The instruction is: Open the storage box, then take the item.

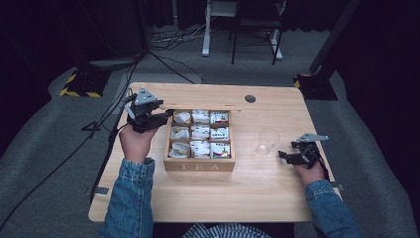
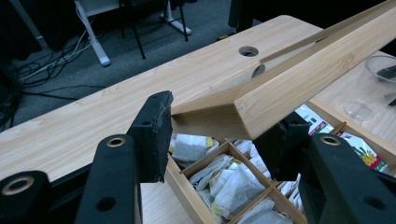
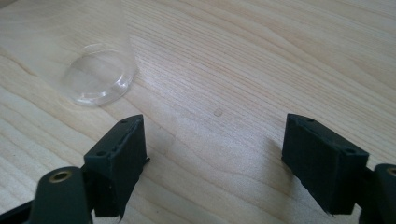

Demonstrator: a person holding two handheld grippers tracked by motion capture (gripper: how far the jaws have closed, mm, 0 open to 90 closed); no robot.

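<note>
A wooden tea box (image 1: pixel 198 166) marked TEA stands mid-table, its compartments holding several tea bags (image 1: pixel 200 133) (image 2: pixel 229 182). Its hinged lid (image 1: pixel 208 106) (image 2: pixel 303 70) is raised off the box. My left gripper (image 1: pixel 166 115) (image 2: pixel 217 126) is at the box's back left corner, shut on the lid's corner, with one jaw on each face of the wood. A clear plastic cup (image 1: pixel 267 140) (image 3: pixel 95 74) stands upright to the right of the box. My right gripper (image 1: pixel 283 156) (image 3: pixel 217 158) rests low over the bare table just right of the cup, open and holding nothing.
A round cable hole (image 1: pixel 250 98) (image 2: pixel 248 51) sits near the table's back edge behind the box. Bare wood (image 1: pixel 257 193) lies in front of the box and cup. On the floor beyond are cables and desk legs (image 1: pixel 206 47).
</note>
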